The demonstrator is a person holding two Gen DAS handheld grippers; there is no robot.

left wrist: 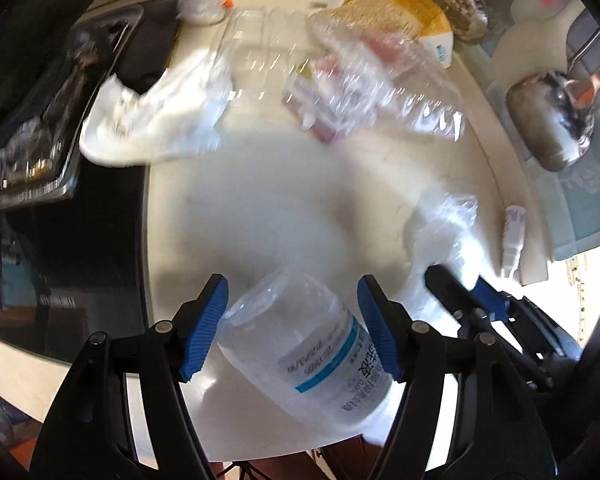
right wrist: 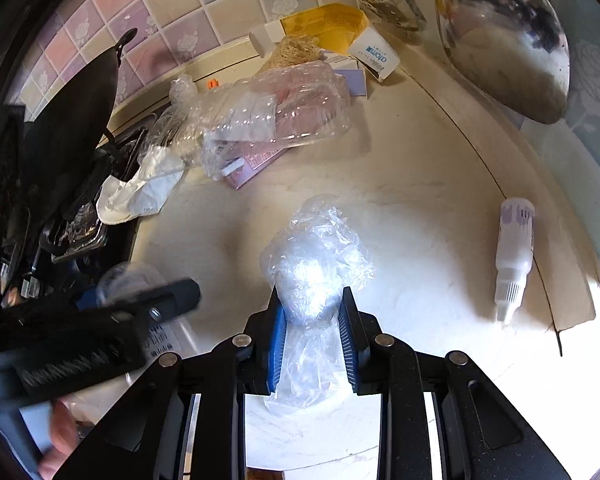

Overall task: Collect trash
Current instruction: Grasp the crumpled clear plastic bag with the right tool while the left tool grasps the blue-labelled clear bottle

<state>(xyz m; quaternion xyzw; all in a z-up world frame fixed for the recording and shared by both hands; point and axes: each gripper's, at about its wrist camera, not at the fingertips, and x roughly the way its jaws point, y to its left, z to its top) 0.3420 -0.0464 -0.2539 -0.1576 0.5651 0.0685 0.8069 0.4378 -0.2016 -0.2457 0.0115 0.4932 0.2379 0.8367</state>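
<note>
My left gripper [left wrist: 293,300] is shut on a clear plastic bottle [left wrist: 300,352] with a blue-and-white label, held tilted above the cream counter [left wrist: 280,200]. My right gripper [right wrist: 311,304] is shut on a crumpled clear plastic bag [right wrist: 316,256]; the bag also shows in the left wrist view [left wrist: 444,224], with the right gripper at the lower right. Farther back lie a clear plastic clamshell over pink boxes [right wrist: 280,120], a crumpled white tissue [right wrist: 140,192] and a small white dropper bottle [right wrist: 514,248]. The left gripper shows blurred at the left of the right wrist view [right wrist: 140,308].
A black stove with a pan [right wrist: 68,128] fills the left side. A yellow-and-white box [right wrist: 340,36], a metal ladle [right wrist: 512,48] and tiled wall [right wrist: 140,32] are at the back. The counter edge runs along the right.
</note>
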